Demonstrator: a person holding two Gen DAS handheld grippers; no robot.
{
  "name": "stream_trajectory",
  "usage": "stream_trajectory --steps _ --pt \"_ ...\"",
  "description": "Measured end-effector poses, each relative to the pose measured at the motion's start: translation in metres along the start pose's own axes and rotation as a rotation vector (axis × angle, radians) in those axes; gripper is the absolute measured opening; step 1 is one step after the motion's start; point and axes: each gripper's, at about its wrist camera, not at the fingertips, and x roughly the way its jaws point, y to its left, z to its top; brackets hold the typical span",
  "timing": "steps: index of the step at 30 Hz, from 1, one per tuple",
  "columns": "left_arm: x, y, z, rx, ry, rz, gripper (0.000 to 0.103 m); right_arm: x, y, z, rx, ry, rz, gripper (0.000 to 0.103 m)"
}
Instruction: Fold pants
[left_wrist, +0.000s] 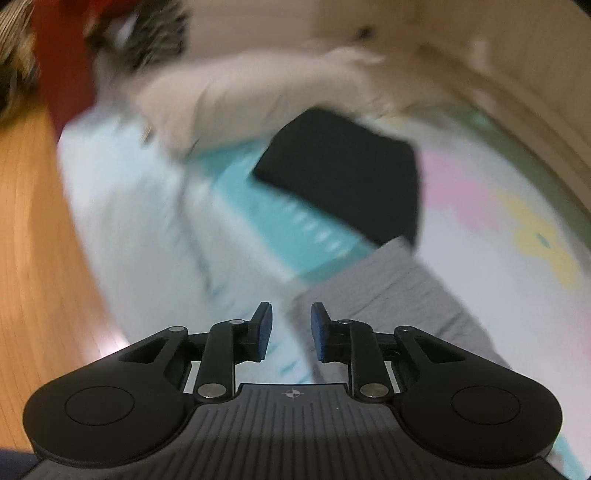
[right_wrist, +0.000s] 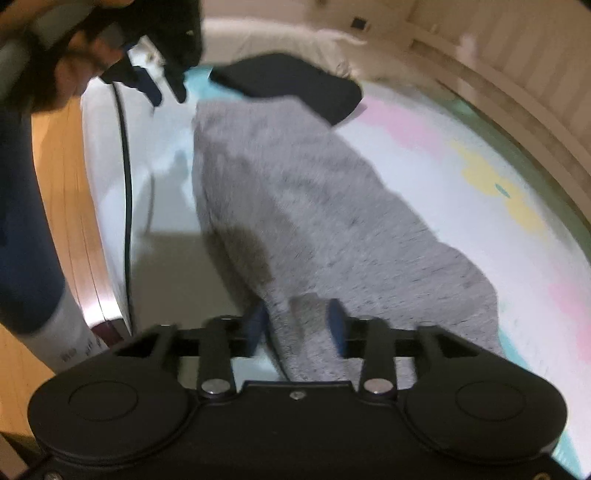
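Note:
Grey pants (right_wrist: 314, 192) lie flat and lengthwise on a pastel bed sheet (right_wrist: 480, 206). Their near end sits between the fingers of my right gripper (right_wrist: 297, 325), whose jaws stand apart around the cloth with no visible squeeze. In the right wrist view, my left gripper (right_wrist: 166, 94) hovers above the pants' far end, held by a gloved hand, with nothing in it. In the blurred left wrist view, the left gripper (left_wrist: 291, 325) shows a narrow empty gap between its blue pads. The grey pants (left_wrist: 399, 295) lie just to its right.
A folded black garment (right_wrist: 291, 85) lies past the pants' far end, also seen as the black garment (left_wrist: 343, 173), with a beige garment (left_wrist: 240, 99) behind it. A wooden floor (left_wrist: 33, 221) runs along the bed's left edge. A black cable (right_wrist: 127, 177) follows that edge.

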Motion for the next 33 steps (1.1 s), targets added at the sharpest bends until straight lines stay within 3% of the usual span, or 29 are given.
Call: stream_trajectory --steps 2,6,9,12,14,17,19,22,24,26,32,33 --pt "-0.007 -0.024 0.005 0.087 -0.016 -0.062 0.023 -0.009 -0.014 0.001 0.054 -0.015 0.010 0.052" --pt "0.003 -0.089 0.007 0.298 0.027 -0.189 0.023 -0.013 -0.049 0.005 0.182 0.005 0.002 0.052" --pt "0.019 -0.136 0.002 0.472 0.043 -0.240 0.023 -0.009 -0.083 0.004 0.279 0.033 -0.046 0.052" --pt "0.043 -0.173 0.001 0.563 0.059 -0.245 0.024 -0.006 -0.119 0.004 0.389 0.068 -0.066 0.052" --pt "0.062 -0.192 0.001 0.583 0.085 -0.254 0.025 -0.003 -0.139 0.006 0.435 0.076 -0.078 0.052" --pt "0.089 -0.198 -0.010 0.592 0.161 -0.178 0.025 0.007 -0.162 0.010 0.448 0.093 -0.096 0.054" --pt "0.100 -0.184 -0.023 0.567 0.220 -0.125 0.025 0.014 -0.176 0.014 0.452 0.106 -0.088 0.054" --pt "0.103 -0.156 -0.039 0.483 0.265 -0.120 0.025 0.027 -0.192 0.022 0.446 0.116 -0.057 0.058" --pt "0.100 -0.146 -0.047 0.498 0.238 -0.121 0.025 0.041 -0.202 0.027 0.432 0.113 -0.028 0.068" --pt "0.098 -0.145 -0.051 0.538 0.216 -0.116 0.025 0.057 -0.207 0.032 0.419 0.109 0.009 0.071" --pt "0.101 -0.144 -0.048 0.521 0.225 -0.120 0.025 0.109 -0.206 0.038 0.396 0.177 0.107 0.071" --pt "0.101 -0.144 -0.047 0.528 0.225 -0.122 0.025 0.116 -0.204 0.037 0.393 0.192 0.119 0.064"
